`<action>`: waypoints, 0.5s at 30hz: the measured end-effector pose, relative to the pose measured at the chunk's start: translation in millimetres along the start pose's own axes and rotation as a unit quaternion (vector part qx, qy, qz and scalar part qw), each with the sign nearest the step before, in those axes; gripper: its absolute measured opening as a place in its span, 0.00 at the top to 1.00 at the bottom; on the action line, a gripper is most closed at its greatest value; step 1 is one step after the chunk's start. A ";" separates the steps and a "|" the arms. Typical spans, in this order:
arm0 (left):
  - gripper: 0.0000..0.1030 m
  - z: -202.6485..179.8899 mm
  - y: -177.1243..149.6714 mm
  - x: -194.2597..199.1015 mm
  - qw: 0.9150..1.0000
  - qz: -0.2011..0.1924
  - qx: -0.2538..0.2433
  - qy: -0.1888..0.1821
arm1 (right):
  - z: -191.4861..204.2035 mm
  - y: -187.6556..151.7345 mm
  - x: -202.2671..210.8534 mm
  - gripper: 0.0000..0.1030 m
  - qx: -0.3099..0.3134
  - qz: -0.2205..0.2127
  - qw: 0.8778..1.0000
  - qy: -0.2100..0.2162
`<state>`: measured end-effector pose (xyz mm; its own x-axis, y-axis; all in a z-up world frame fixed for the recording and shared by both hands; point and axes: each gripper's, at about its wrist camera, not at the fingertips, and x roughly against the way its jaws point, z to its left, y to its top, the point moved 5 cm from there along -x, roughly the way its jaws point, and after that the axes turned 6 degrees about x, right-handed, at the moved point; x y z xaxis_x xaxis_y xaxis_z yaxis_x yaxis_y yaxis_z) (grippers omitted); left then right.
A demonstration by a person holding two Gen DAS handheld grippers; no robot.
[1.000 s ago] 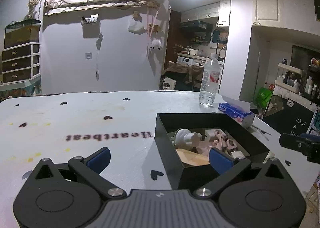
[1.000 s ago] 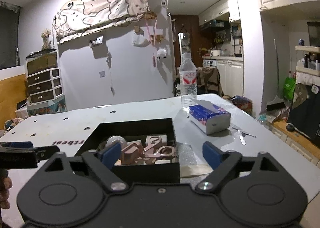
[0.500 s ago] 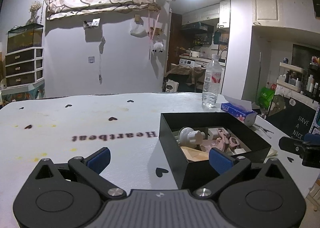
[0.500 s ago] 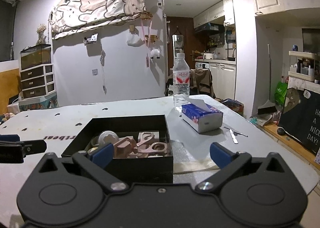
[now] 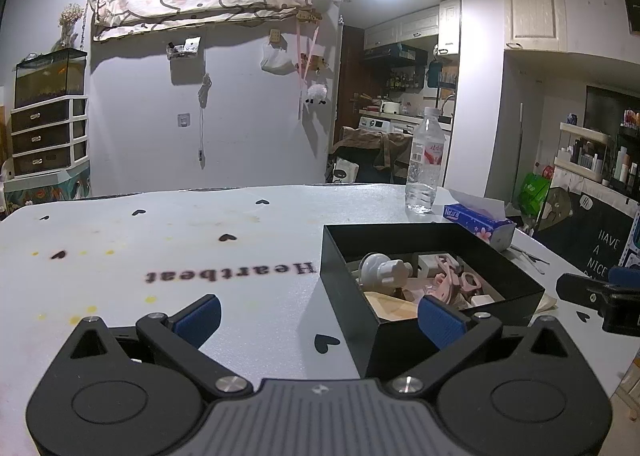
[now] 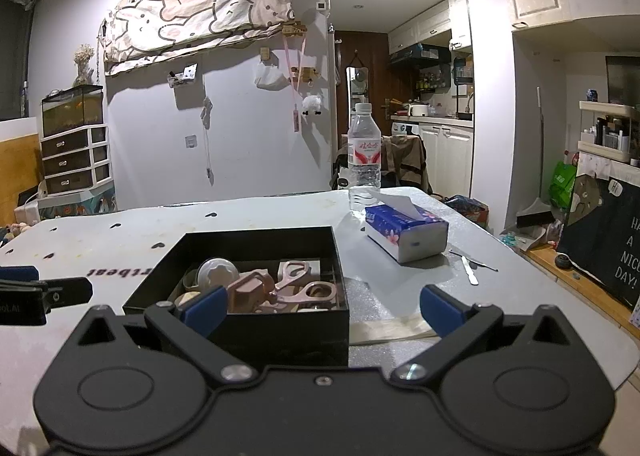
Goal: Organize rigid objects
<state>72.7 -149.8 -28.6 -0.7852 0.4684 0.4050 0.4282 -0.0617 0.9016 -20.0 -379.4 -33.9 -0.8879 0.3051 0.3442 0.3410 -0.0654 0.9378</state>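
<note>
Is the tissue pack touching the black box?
Apart. The right wrist view shows bare table between the tissue pack and the black box.

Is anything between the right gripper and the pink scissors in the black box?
Only the box's near wall. The right gripper is open and empty just short of the black box; the pink scissors lie on top of the other pieces, uncovered, so coming in over the rim looks clear.

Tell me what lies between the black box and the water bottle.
In the right wrist view, bare white tabletop separates the black box from the water bottle; the tissue pack sits to the side.
</note>
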 end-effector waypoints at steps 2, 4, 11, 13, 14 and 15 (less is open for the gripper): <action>0.00 -0.1 0.1 0.1 1.000 0.000 0.000 0.000 | 0.2 -0.1 0.0 0.00 0.000 0.000 1.000 0.000; 0.00 -0.1 0.2 0.1 1.000 0.000 0.000 0.000 | 0.1 0.3 0.1 0.00 0.000 0.000 1.000 0.001; 0.00 -0.1 0.3 0.2 1.000 0.000 -0.001 0.000 | 2.2 -0.1 -1.3 0.00 0.001 0.000 1.000 0.001; 0.00 -0.1 0.3 0.2 1.000 0.000 0.000 0.000 | 2.1 -0.1 -1.2 0.00 0.001 0.000 1.000 0.000; 0.00 -0.1 0.4 0.3 1.000 0.000 0.000 0.000 | 3.7 -0.2 -1.7 0.00 0.001 -0.001 1.000 0.000; 0.00 -0.1 0.4 0.3 1.000 0.000 0.000 0.000 | 3.9 -0.3 -1.9 0.00 0.001 0.000 1.000 0.000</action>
<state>72.6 -149.8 -28.1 -0.7854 0.4681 0.4051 0.4279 -0.0624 0.9017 -17.2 -376.3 -35.0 -0.8883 0.3048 0.3437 0.3412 -0.0632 0.9379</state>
